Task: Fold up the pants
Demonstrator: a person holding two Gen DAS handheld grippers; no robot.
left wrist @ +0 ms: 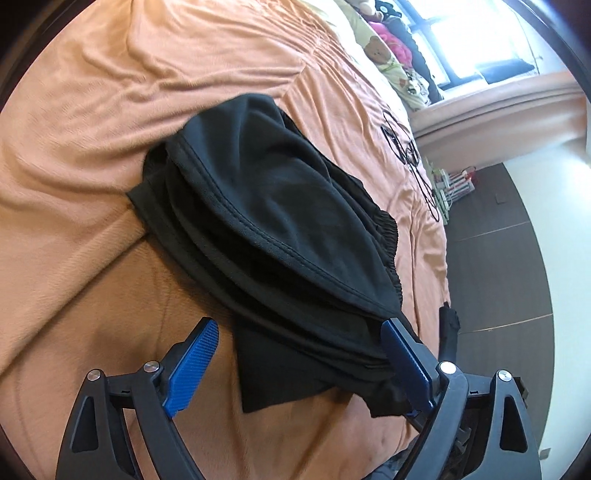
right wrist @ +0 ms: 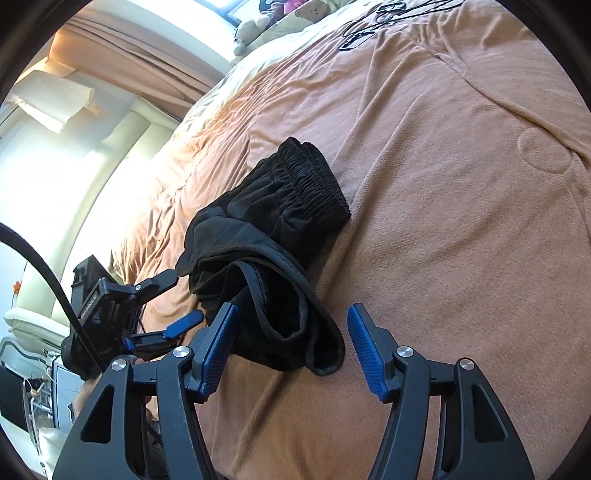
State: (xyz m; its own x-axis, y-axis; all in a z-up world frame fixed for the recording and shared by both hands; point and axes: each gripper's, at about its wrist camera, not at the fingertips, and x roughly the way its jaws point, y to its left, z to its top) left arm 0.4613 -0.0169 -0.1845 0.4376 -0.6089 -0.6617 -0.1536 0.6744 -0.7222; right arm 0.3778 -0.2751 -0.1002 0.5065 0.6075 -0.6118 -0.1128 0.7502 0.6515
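An orange fleecy blanket covers the bed beside a bright window. Black pants, folded into a soft bundle with a ribbed waistband, lie on it. The left gripper gapes wide around the bundle's end; the right gripper stands half open, gripping nothing.

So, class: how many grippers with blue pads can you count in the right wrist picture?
2. The right gripper fills the foreground, its jaws open around the near end of the black pants. The left gripper sits at the left, beside the pants, jaws open.
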